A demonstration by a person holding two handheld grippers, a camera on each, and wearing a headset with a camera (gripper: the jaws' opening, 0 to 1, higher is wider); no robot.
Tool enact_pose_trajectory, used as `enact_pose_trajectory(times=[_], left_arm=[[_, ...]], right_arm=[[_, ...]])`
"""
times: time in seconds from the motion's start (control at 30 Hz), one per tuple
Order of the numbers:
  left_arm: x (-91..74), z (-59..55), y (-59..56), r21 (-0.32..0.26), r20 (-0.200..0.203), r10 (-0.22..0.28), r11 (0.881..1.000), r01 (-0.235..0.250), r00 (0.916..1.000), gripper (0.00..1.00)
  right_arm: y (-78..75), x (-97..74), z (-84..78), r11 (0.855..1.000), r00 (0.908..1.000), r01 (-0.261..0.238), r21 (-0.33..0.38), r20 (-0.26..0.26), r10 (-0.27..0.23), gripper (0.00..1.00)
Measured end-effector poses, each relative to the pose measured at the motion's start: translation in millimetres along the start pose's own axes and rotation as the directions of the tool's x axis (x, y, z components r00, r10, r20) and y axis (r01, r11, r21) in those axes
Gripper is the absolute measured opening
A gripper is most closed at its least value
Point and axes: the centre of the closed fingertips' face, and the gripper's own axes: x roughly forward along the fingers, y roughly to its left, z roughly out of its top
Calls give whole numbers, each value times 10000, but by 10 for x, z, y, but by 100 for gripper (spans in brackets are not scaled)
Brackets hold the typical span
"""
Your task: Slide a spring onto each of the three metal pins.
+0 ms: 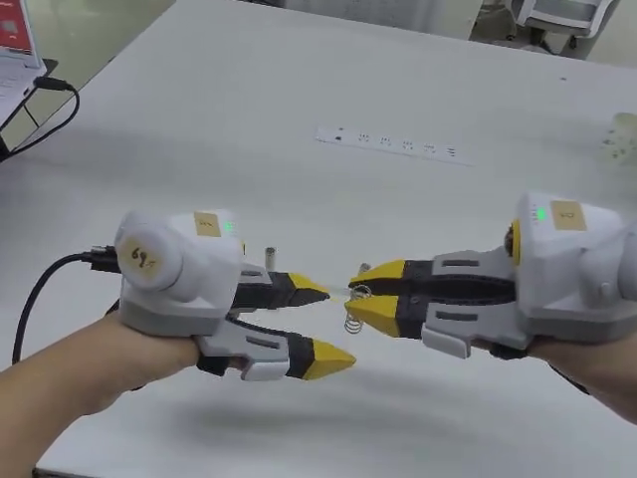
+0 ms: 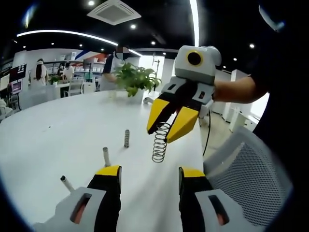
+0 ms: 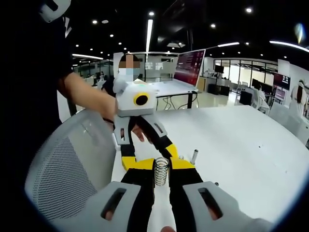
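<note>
My right gripper (image 1: 353, 302) is shut on a small steel spring (image 1: 353, 311), which hangs from its yellow tips just above the white table (image 1: 299, 119). In the right gripper view the spring (image 3: 161, 170) stands upright between the jaws. My left gripper (image 1: 333, 327) faces it from the left, open and holding nothing. In the left gripper view the spring (image 2: 161, 141) dangles from the right gripper (image 2: 160, 133). Three thin metal pins stand on the table: a near one (image 2: 65, 182), a middle one (image 2: 106, 155) and a far one (image 2: 127, 138) that looks coiled along its length.
A white power strip (image 1: 388, 142) lies farther back on the table. A laptop (image 1: 10, 40) and a black cable (image 1: 55, 110) sit at the far left. A grey mesh chair (image 3: 67, 169) stands beside the table. People and a plant (image 2: 135, 77) are in the background.
</note>
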Motion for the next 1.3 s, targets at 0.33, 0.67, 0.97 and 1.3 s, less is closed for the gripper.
enact_pose_trajectory(times=[0.33,0.67,0.97,1.3], left_arm=[[-138,-90,35,140,-230,362,9993,-359,9991,57],[-426,-193,313,-305,-279,1457,9887,-1466,9889,68],[-616,-318,436,-607,-416,2062,9761,-2085,9776,83],[-720,-405,492,-963,-475,2373,9658,-2409,9703,98]], right_arm=[[-115,-23,-38,9990,9990,438,-105,-81,-439,8],[-247,-73,-117,9944,9942,1039,-191,-271,-1044,8],[-328,-101,-175,9906,9899,1347,-223,-404,-1355,8],[-492,-132,-269,9823,9806,1870,-112,-584,-1873,8]])
